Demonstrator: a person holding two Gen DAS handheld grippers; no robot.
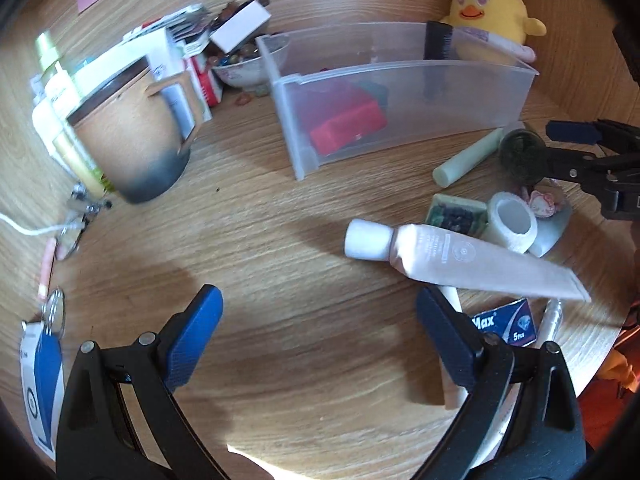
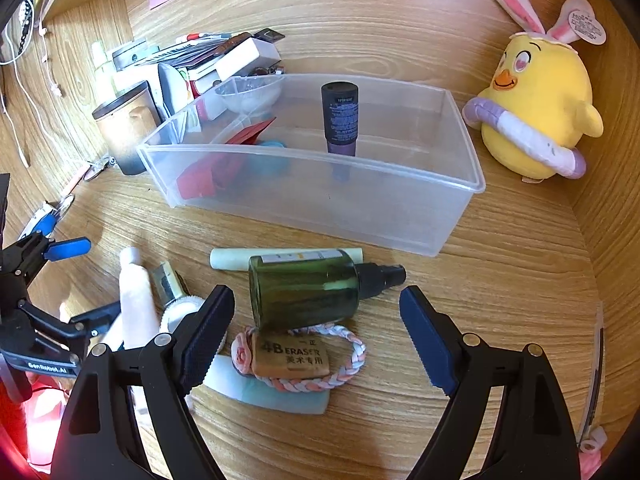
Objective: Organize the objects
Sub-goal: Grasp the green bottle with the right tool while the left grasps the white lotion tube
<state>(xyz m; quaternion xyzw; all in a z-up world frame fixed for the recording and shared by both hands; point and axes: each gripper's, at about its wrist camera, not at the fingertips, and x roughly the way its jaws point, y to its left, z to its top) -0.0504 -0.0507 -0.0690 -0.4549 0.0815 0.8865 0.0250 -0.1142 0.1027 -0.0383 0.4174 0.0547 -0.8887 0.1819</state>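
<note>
Green spray bottle (image 2: 304, 294) lies between the open right tool (image 2: 316, 340) fingers — untouched.

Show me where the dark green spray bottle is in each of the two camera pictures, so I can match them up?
Left wrist view: the green spray bottle sits at the far right, seen end-on, just in front of the clear plastic bin.
Right wrist view: it lies on its side at centre, in front of the open right gripper.
Shared landmark: the yellow chick plush behind the bin.
</note>
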